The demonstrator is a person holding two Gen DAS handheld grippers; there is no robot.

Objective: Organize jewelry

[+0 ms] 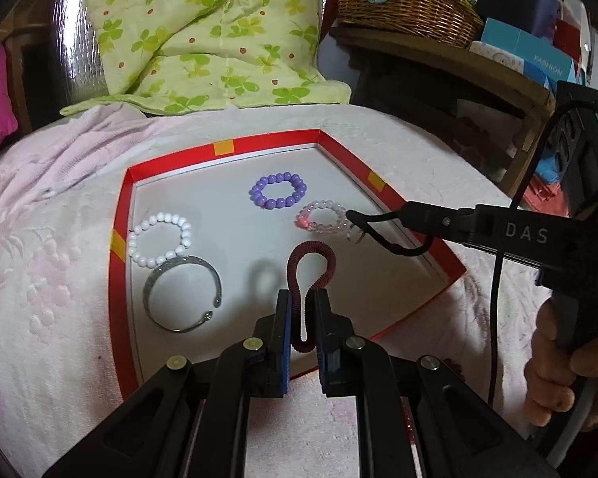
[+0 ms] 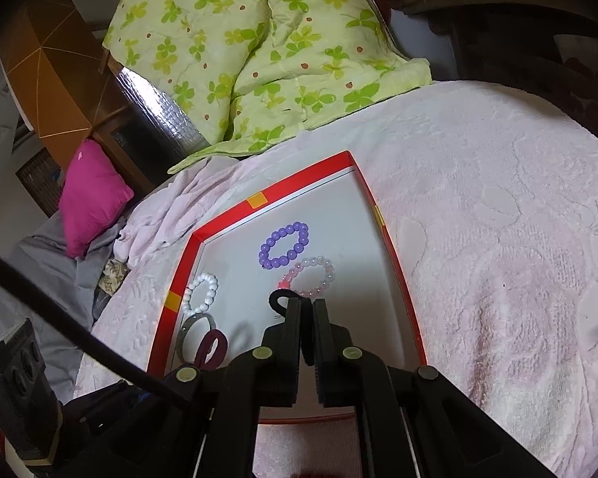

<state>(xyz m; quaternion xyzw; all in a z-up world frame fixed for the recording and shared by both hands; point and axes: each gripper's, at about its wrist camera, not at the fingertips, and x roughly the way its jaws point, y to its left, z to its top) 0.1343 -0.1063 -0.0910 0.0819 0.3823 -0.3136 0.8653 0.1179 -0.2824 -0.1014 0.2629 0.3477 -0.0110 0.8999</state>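
Observation:
A red-rimmed white tray (image 1: pixel 171 161) lies on the bed. In it are a purple bead bracelet (image 1: pixel 279 191), a pale pink bead bracelet (image 1: pixel 323 217), a white bead bracelet (image 1: pixel 161 239) and a silver cuff bangle (image 1: pixel 183 292). My left gripper (image 1: pixel 303 298) is shut on a maroon coiled hair tie (image 1: pixel 311 259), held above the tray's near part. My right gripper (image 2: pixel 307 306) is shut on a black hair tie (image 2: pixel 281 298), just in front of the pink bracelet (image 2: pixel 311 277). The right gripper shows in the left wrist view (image 1: pixel 418 215) over the tray's right rim.
A pink textured blanket (image 2: pixel 498 239) covers the bed around the tray (image 2: pixel 299 181). A green clover-print quilt (image 1: pixel 203 32) lies behind it. A wicker basket (image 1: pixel 406 4) and blue boxes (image 1: pixel 526 51) sit on a shelf at the back right. A magenta pillow (image 2: pixel 91 195) lies left.

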